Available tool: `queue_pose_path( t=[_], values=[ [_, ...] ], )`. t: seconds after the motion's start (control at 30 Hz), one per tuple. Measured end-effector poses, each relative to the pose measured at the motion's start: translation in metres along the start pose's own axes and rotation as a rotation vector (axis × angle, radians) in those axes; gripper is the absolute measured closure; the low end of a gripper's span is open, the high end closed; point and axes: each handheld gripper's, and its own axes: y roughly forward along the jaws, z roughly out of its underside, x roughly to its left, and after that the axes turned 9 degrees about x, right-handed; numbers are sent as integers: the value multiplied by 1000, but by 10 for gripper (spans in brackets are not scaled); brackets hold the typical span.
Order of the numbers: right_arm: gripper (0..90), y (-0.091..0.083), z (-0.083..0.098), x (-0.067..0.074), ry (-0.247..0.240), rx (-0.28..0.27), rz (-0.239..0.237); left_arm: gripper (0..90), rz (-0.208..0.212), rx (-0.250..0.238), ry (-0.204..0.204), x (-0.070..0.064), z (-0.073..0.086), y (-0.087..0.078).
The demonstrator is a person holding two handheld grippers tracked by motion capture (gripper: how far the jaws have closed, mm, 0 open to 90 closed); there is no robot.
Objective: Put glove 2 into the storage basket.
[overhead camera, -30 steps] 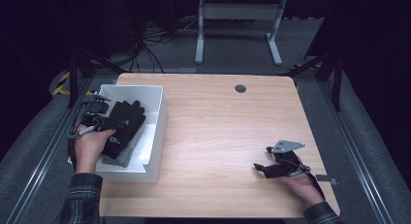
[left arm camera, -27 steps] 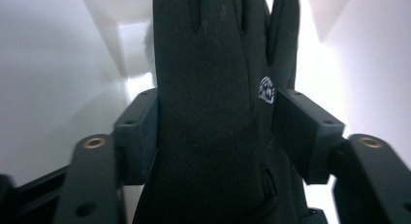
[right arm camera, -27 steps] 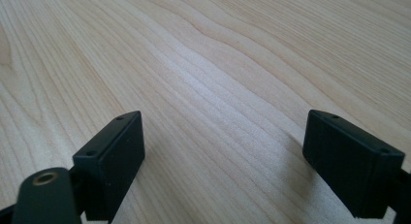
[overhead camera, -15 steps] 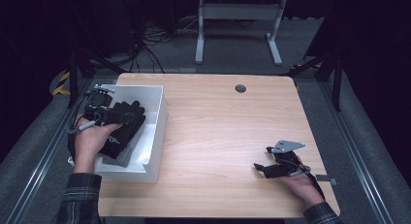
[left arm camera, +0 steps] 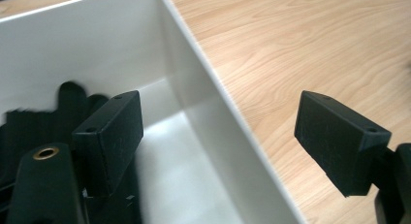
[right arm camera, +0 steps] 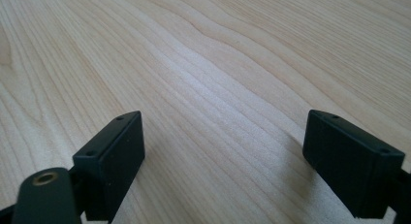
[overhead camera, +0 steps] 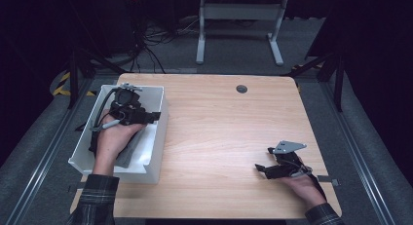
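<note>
1. While I look down from the high view, I see my left gripper (overhead camera: pixel 155 116) up over the white plastic box (overhead camera: pixel 158 137) at the left side of the light wooden table (overhead camera: pixel 224 132).
2. Its black jaws stand wide apart, and they have just been opening. Nothing sits between them, so it has let go.
3. From the left gripper view, the same left gripper (left arm camera: pixel 218 141) has one jaw over the inside of the white plastic box (left arm camera: pixel 194 88) and the other jaw over the light wooden table (left arm camera: pixel 310 49). The thin white wall of the box runs under the gap.
4. I see a black fabric glove (left arm camera: pixel 72 95) lying in the box, down at the left, behind the left jaw. It is dark and partly hidden, so I cannot make out its whole shape.
5. From the high view, the glove (overhead camera: pixel 127 152) looks like a dark grey thing on the box floor, under my left hand (overhead camera: pixel 113 142). The gripper does not touch it.
6. My right gripper (overhead camera: pixel 260 169) rests low on the table near the right front corner, well apart from the box. A grey three-cornered plate sits on top of it.
7. From the right gripper view, my right gripper (right arm camera: pixel 223 151) has its jaws spread wide too, with bare wood (right arm camera: pixel 218 64) between them. It holds nothing.
</note>
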Motion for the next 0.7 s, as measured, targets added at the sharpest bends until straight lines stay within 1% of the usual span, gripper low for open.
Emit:
queue_pose_path(
  t=[0.03, 0.17, 0.3, 0.4, 0.6, 0.63, 0.7],
  values=[
    [154, 0, 0, 0, 0, 0, 0, 186, 4, -1, 16, -5, -2, 1],
    [154, 0, 0, 0, 0, 0, 0, 184, 39, -11, 48, -20, -6, 7],
    [154, 0, 0, 0, 0, 0, 0, 177, 62, -24, 81, -35, -10, 13],
    [154, 0, 0, 0, 0, 0, 0, 173, 78, -23, 103, -46, -12, 17],
    [153, 0, 0, 0, 0, 0, 0, 171, 96, -25, 148, -68, -13, 27],
    [154, 0, 0, 0, -1, 0, 0, 172, 104, -23, 160, -75, -12, 31],
    [154, 0, 0, 0, 0, -1, 1, 171, 118, -18, 170, -83, -12, 36]
  ],
)
